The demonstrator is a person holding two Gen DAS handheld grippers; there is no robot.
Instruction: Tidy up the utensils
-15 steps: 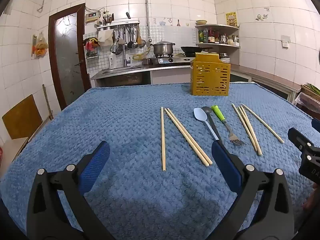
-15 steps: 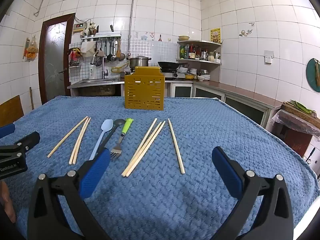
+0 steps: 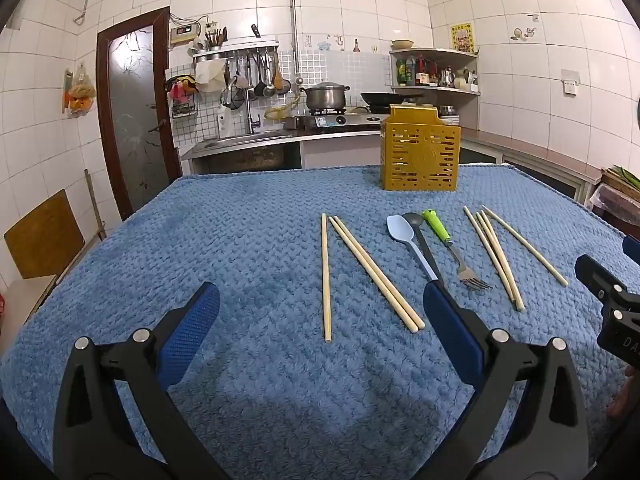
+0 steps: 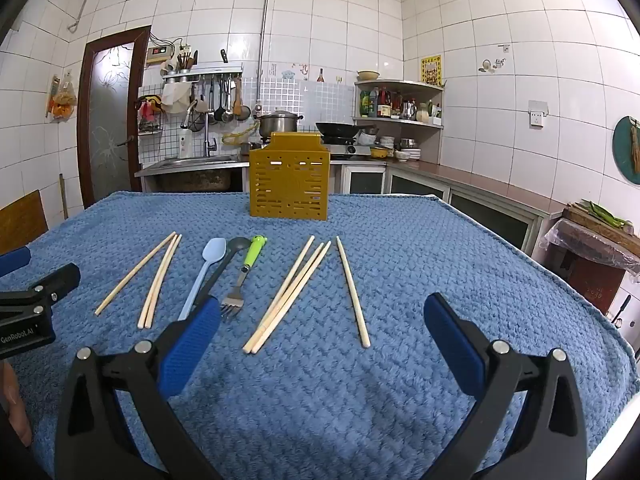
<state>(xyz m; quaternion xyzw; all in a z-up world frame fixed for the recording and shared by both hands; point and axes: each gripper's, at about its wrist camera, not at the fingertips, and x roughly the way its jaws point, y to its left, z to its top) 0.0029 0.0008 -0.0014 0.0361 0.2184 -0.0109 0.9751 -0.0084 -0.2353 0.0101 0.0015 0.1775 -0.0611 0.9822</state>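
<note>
A yellow slotted utensil holder (image 3: 419, 156) (image 4: 289, 176) stands upright at the far side of the blue cloth. In front of it lie several wooden chopsticks (image 3: 372, 270) (image 4: 289, 292), a light blue spoon (image 3: 404, 236) (image 4: 206, 268), a dark spoon (image 3: 420, 236) (image 4: 230, 256) and a green-handled fork (image 3: 450, 246) (image 4: 246, 272). My left gripper (image 3: 320, 320) is open and empty above the near cloth, short of the left chopsticks. My right gripper (image 4: 320, 330) is open and empty, short of the right chopsticks.
The blue textured cloth (image 3: 224, 240) (image 4: 420, 248) covers the table. A wooden chair (image 3: 36, 236) stands at the left. A kitchen counter with sink, pot and wok runs behind. A covered crate (image 4: 592, 240) stands off the table's right edge.
</note>
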